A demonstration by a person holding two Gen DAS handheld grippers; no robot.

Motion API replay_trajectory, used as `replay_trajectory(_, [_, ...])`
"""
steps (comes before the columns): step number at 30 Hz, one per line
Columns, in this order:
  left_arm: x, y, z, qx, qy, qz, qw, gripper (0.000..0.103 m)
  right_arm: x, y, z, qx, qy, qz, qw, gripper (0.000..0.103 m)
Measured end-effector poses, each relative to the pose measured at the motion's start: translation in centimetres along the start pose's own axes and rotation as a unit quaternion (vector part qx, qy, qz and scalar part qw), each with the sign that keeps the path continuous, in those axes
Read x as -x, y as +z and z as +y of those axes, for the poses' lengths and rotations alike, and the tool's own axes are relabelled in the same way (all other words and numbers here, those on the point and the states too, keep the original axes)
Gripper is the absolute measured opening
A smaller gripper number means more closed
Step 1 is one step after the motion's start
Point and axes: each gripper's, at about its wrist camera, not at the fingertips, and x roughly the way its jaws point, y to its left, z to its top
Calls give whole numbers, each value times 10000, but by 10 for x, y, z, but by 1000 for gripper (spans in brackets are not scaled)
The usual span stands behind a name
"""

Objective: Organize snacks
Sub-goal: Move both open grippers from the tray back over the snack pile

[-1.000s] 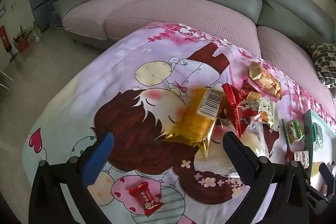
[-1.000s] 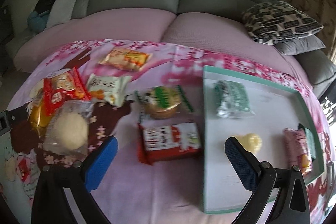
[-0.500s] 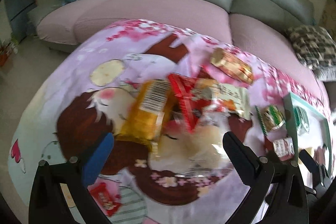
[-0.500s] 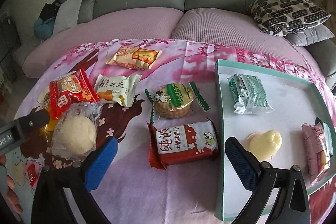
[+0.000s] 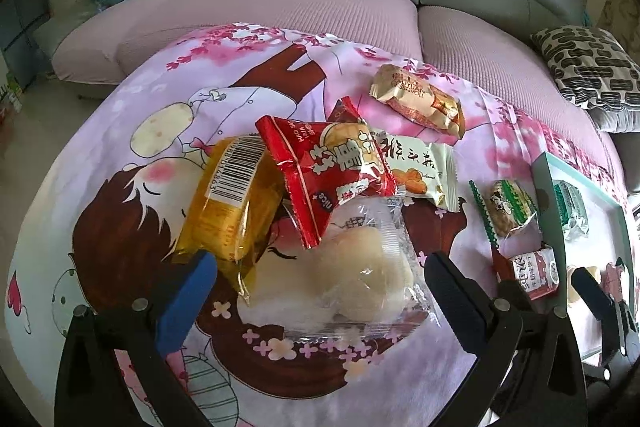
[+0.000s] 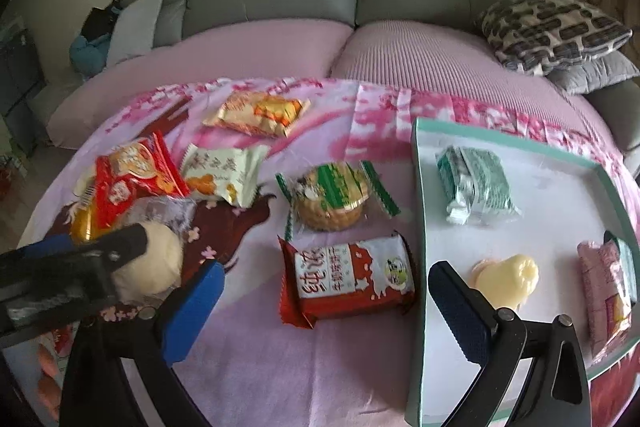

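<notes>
Snacks lie on a pink cartoon-print cloth. My left gripper (image 5: 320,279) is open, its jaws on either side of a clear-wrapped pale bun (image 5: 352,267), which also shows in the right wrist view (image 6: 156,263). A yellow pack (image 5: 232,203) and a red pack (image 5: 332,171) overlap beside the bun. My right gripper (image 6: 324,291) is open and empty over a red-and-white milk biscuit pack (image 6: 352,275). A green-wrapped round biscuit (image 6: 332,199) lies behind it. A white tray with a teal rim (image 6: 420,211) holds a green pack (image 6: 476,183), a yellow snack (image 6: 508,275) and a pink pack (image 6: 604,287).
A white-and-orange pack (image 6: 224,175) and a gold-orange pack (image 6: 260,111) lie further back on the cloth. A grey sofa with pink seat covers (image 6: 360,59) curves behind the table. A patterned cushion (image 6: 552,27) lies at the right.
My left gripper has moved right and forward, from the yellow pack to around the clear-wrapped bun. My right gripper has moved left and closer to the red-and-white biscuit pack.
</notes>
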Motion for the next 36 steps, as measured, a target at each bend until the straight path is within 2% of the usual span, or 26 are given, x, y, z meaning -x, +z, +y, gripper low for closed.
replay_trajectory(4, [-5, 0, -3, -9, 5, 59, 10000, 103, -5, -1, 6, 83, 109, 117, 9998, 103])
replay_trajectory(14, [-6, -1, 0, 40, 35, 76, 10000, 103, -15, -5, 12, 263, -6, 203, 9994, 102])
replay_trajectory(23, [-3, 0, 2, 67, 90, 61, 9999, 103, -10, -5, 17, 326, 412, 179, 9985, 102])
replay_trajectory(28, [-2, -1, 2, 67, 86, 60, 9999, 103, -13, -5, 7, 250, 137, 104, 9995, 100])
replay_trajectory(36, [-2, -5, 0, 52, 7, 135, 9999, 103, -14, -5, 2, 243, 260, 38, 9994, 99])
